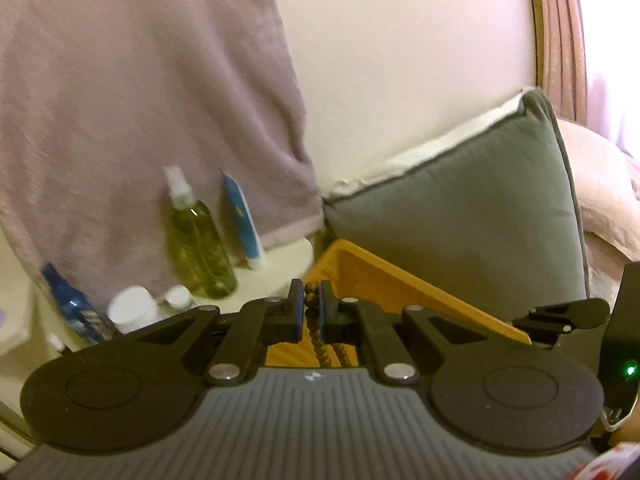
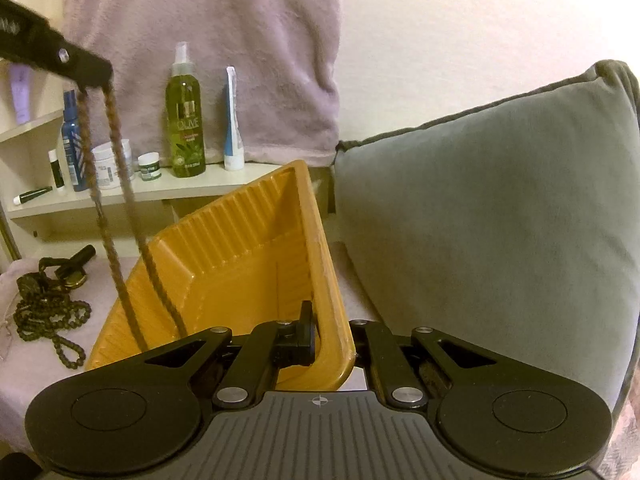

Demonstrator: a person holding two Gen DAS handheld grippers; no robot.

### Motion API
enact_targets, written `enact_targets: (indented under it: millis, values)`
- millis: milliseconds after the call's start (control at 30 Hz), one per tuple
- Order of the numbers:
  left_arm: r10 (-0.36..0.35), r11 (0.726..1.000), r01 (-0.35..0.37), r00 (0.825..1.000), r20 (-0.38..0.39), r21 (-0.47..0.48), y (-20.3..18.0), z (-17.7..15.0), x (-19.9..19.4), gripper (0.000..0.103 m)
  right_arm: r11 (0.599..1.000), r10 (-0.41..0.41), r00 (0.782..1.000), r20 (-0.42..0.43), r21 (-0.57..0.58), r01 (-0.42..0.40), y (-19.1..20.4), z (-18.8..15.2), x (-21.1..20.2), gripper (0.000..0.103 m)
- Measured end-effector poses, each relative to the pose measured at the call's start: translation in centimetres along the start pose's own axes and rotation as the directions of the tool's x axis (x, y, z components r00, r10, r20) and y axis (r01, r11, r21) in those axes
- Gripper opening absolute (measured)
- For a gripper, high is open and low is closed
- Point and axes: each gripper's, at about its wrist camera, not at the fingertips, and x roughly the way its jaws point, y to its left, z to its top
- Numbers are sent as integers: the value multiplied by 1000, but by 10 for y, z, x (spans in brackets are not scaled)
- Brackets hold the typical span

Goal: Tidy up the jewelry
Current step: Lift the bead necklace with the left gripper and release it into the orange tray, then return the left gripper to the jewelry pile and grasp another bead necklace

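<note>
Your left gripper (image 1: 311,307) pinches a brown bead necklace (image 2: 120,216), doubled strands dangling into the ribbed orange tray (image 2: 240,256). Your right gripper (image 2: 326,336) clamps its rim.

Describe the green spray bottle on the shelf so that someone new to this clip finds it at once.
Start at the cream shelf under the hanging mauve towel. The green spray bottle stands upright there, between a small green-labelled jar and a white-and-blue tube. It is the only see-through one, filled with olive-green liquid and topped by a clear spray cap.

Two close wrist views — shared yellow tray (image 1: 372,276)
</note>
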Motion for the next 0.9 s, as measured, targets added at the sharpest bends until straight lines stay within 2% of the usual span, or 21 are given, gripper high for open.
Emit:
enact_targets:
  millis: [167,367,433,533,633,900]
  values:
    - [-21,1000,21,999,-45,-9,0,-17,17,7,1000,7,1000,-17,13,-6,-3,-3,5,5]
    - [-25,999,23,998,-55,-30,4,-22,22,10,1000,12,1000,-20,17,-11,-3,-3,7,5]
    - [-14,999,12,999,-48,-30,6,-22,17,16,1000,12,1000,-16,15,-12,-2,-2,6,5]
    - [19,999,-20,999,-39,-46,14,-26,11,20,1000,14,1000,-14,18,-13,-2,-4,4,5]
    - [79,994,-83,996,-48,-73,29,-39,2,22,1000,18,1000,-15,19,-18,-2,-5,3,5]
    - [203,959,-224,970,-133,-172,68,-110,-10,23,1000,22,1000,-16,19,-21,-1,-3,2,5]
